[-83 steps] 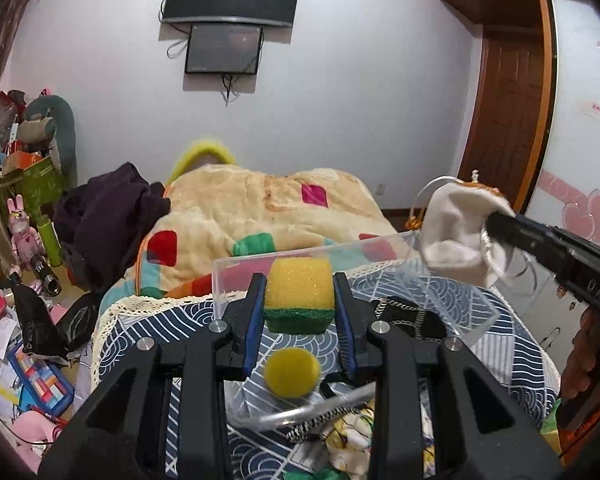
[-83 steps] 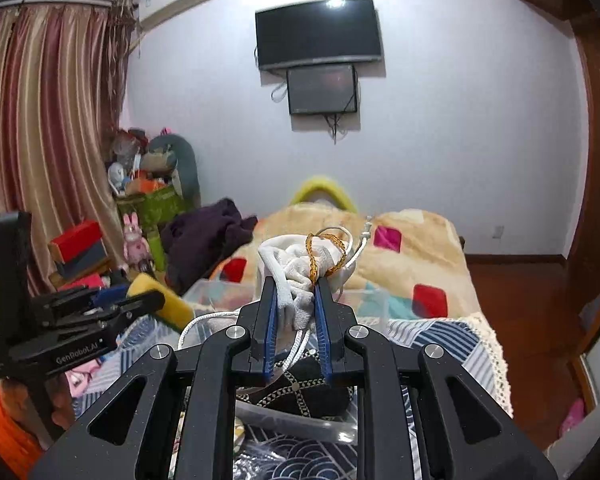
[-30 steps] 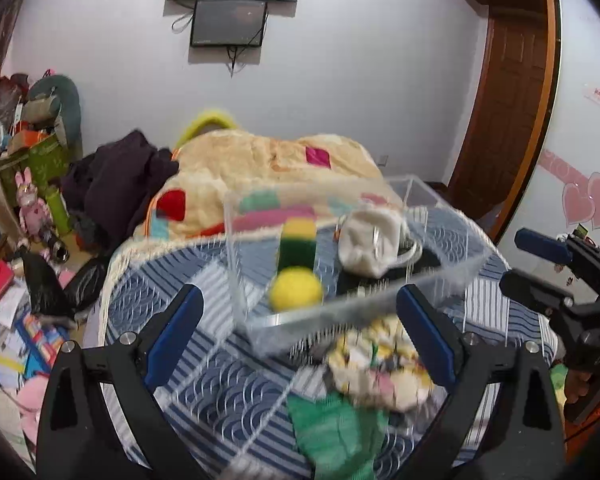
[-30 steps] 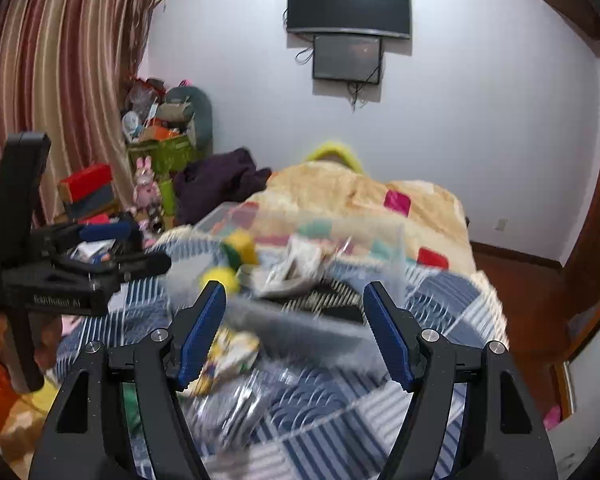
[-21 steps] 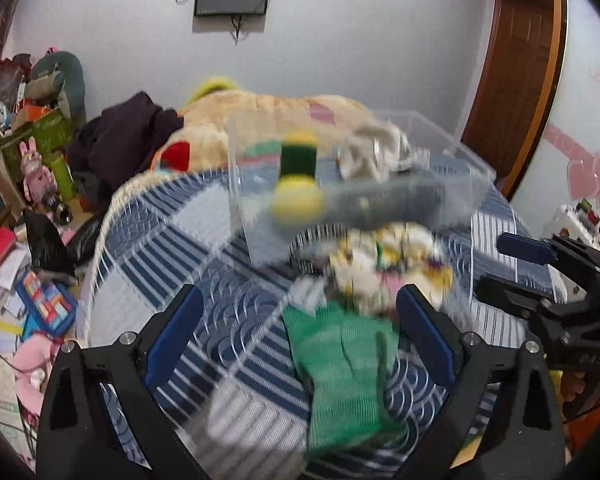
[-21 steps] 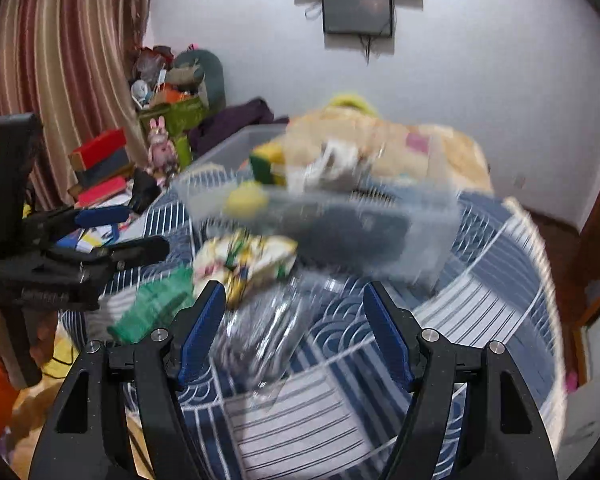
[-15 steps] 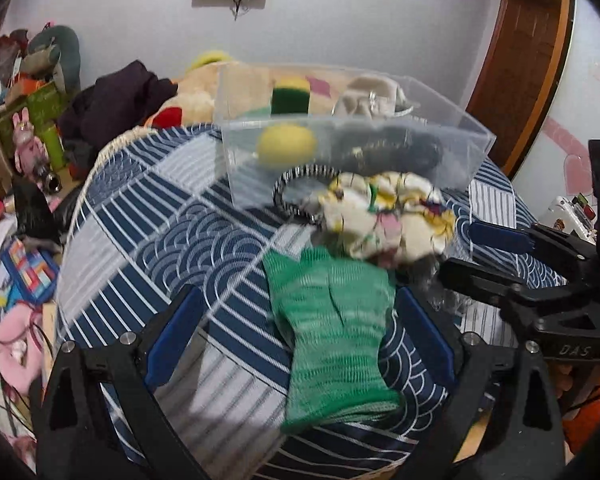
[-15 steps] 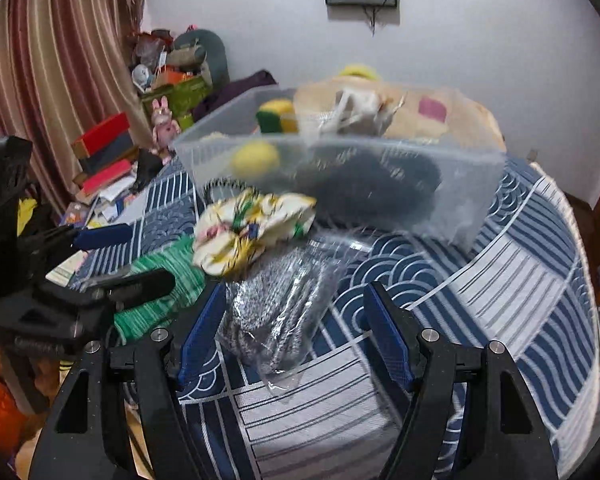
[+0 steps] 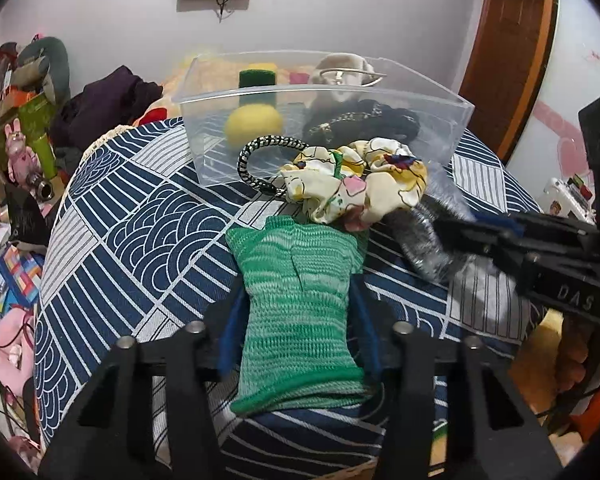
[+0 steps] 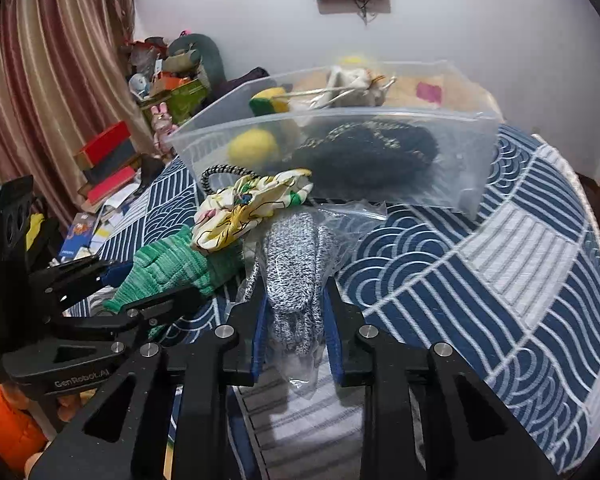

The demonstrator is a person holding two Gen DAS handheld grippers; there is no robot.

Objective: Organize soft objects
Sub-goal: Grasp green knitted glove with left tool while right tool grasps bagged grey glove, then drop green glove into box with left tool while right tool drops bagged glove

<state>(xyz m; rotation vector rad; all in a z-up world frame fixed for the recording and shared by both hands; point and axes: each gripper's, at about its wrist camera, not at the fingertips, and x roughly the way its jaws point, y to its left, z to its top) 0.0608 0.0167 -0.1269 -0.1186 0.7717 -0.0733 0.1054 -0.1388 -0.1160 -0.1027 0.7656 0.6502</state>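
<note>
Left gripper (image 9: 298,320) straddles the green knit glove (image 9: 300,304) — right gripper (image 10: 296,328) straddles the bagged grey glove (image 10: 296,268); whether either pinches, cannot tell

Open cloth (image 9: 148,216) lies left of the green knit (image 9: 300,300); ahead, the scrunchie (image 9: 360,184) and hair tie (image 9: 260,152) block the way to the bin (image 9: 324,92), whose top is open.
</note>
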